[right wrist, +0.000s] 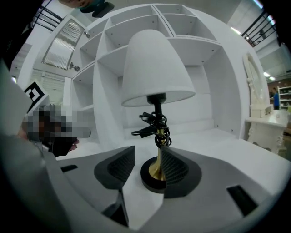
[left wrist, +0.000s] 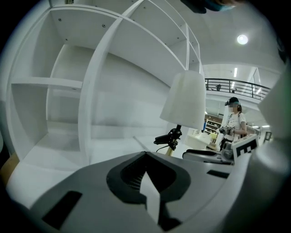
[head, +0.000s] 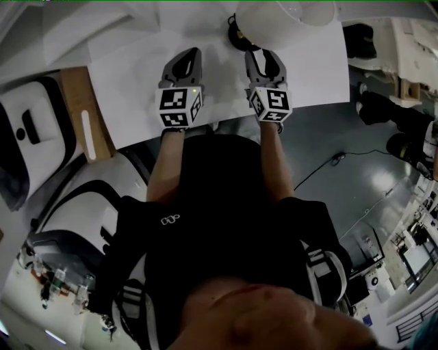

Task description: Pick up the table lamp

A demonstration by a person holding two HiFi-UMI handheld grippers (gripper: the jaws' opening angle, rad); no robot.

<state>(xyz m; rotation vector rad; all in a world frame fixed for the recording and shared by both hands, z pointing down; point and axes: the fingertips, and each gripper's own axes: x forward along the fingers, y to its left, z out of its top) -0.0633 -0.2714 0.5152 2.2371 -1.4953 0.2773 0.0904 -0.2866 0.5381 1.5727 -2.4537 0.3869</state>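
Right gripper (right wrist: 148, 157) open wide, straddling table lamp (right wrist: 154, 68) stem; centre, clamp low beneath cord tangle (right wrist: 152, 125). Left gripper (left wrist: 145, 155) closed, empty.

The table lamp (head: 286, 14) has its shade cut off by the head view's top edge.

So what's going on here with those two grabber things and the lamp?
A person holds a two-jaw gripper in each hand over a white table. The right gripper is open and aimed at the table lamp, whose brass stem shows in the gap between its jaws. Its pads are not pressing on the stem, so the lamp is not gripped yet. The lamp stands upright with its cord bundled around the stem. The left gripper is shut and empty, off to one side.
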